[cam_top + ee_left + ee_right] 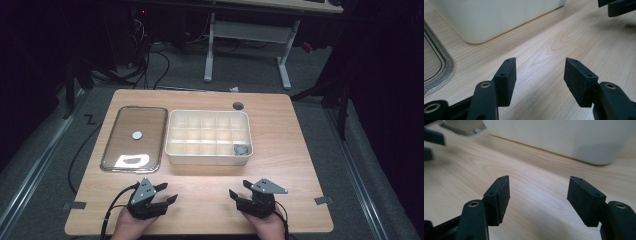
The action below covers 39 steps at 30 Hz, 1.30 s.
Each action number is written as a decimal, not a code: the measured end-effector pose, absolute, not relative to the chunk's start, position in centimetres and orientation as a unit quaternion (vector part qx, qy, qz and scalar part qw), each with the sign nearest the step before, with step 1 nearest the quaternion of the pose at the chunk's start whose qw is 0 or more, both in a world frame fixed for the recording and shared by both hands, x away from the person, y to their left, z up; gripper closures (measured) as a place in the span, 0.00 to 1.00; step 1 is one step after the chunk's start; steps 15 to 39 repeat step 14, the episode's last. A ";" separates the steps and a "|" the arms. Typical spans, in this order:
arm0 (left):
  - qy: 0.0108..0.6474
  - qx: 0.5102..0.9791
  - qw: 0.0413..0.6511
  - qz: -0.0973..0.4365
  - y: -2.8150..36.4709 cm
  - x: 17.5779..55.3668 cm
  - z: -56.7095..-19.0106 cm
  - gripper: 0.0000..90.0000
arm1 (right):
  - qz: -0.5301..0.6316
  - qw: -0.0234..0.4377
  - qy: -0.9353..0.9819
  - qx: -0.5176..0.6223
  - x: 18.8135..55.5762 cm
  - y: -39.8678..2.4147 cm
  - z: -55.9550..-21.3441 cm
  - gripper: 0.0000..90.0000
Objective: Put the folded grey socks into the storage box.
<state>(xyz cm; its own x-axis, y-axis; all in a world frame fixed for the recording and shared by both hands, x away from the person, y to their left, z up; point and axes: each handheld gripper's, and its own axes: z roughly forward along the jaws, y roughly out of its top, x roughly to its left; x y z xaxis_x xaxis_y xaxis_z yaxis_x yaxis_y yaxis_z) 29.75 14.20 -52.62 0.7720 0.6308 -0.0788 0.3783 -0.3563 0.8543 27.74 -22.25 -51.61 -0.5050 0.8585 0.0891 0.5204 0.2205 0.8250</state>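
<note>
Here, both grippers rested empty at the lower edge of the frame: left gripper (161,195) and right gripper (239,189), jaws spread. The divided box (208,152) sat centre, its clear lid (134,138) left of it. Apparently nothing was yet grasped; next comes a reach toward the lid.

Black two-jaw left claw (169,192) and right claw (238,189), grey triangular top plates, trailing black cables
</note>
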 end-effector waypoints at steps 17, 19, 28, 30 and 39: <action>0.315 0.808 0.480 0.135 14.7 29.9 -52.5 0.49 | 0.418 0.200 0.754 0.466 27.8 -22.1 -52.1 0.40; 0.315 0.808 0.480 0.135 14.7 29.9 -52.5 0.49 | 0.418 0.200 0.754 0.466 27.8 -22.1 -52.1 0.40; 0.315 0.808 0.480 0.135 14.7 29.9 -52.5 0.49 | 0.418 0.200 0.754 0.466 27.8 -22.1 -52.1 0.40; 0.315 0.808 0.480 0.135 14.7 29.9 -52.5 0.49 | 0.418 0.200 0.754 0.466 27.8 -22.1 -52.1 0.40; 0.315 0.808 0.480 0.135 14.7 29.9 -52.5 0.49 | 0.418 0.200 0.754 0.466 27.8 -22.1 -52.1 0.40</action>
